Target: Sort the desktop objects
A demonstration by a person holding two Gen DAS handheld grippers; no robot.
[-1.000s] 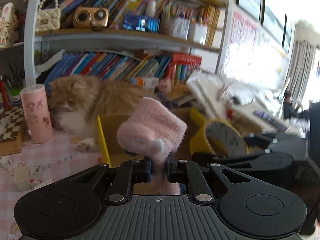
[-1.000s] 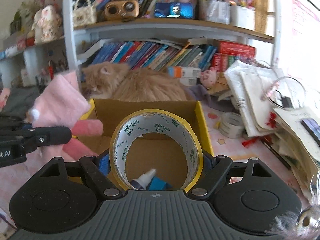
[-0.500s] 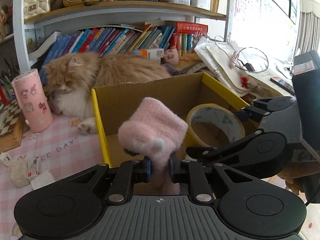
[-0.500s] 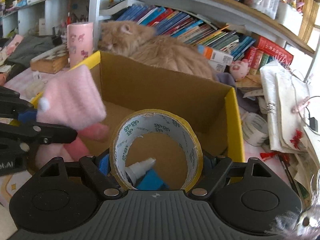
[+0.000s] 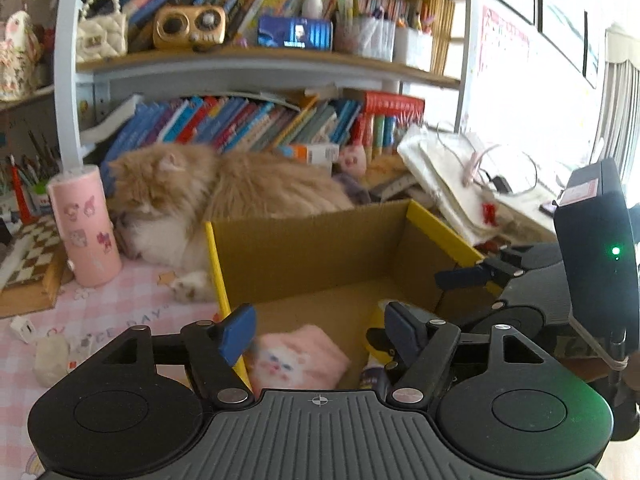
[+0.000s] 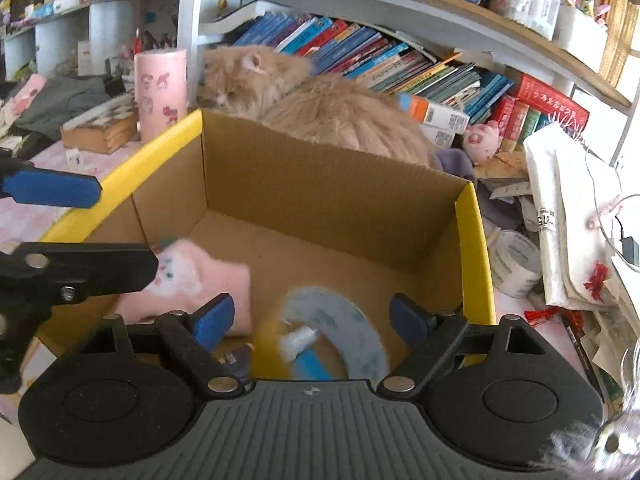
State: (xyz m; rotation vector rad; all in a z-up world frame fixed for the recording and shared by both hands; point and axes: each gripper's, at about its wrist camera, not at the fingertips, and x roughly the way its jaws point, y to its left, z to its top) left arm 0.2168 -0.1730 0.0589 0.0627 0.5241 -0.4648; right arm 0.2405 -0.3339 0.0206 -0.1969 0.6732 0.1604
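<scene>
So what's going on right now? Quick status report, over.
Left tool opening, nothing between its pads; right tool open, empty. Fluffy pink sock and yellow tape roll lie inside the cardboard box. Orange cat behind the box, not blocking.

Home study desk: crammed bookshelf point(image 5: 256, 128), cat point(image 5: 208, 192) lounging, pink checked tablecloth point(image 5: 132, 312).
</scene>
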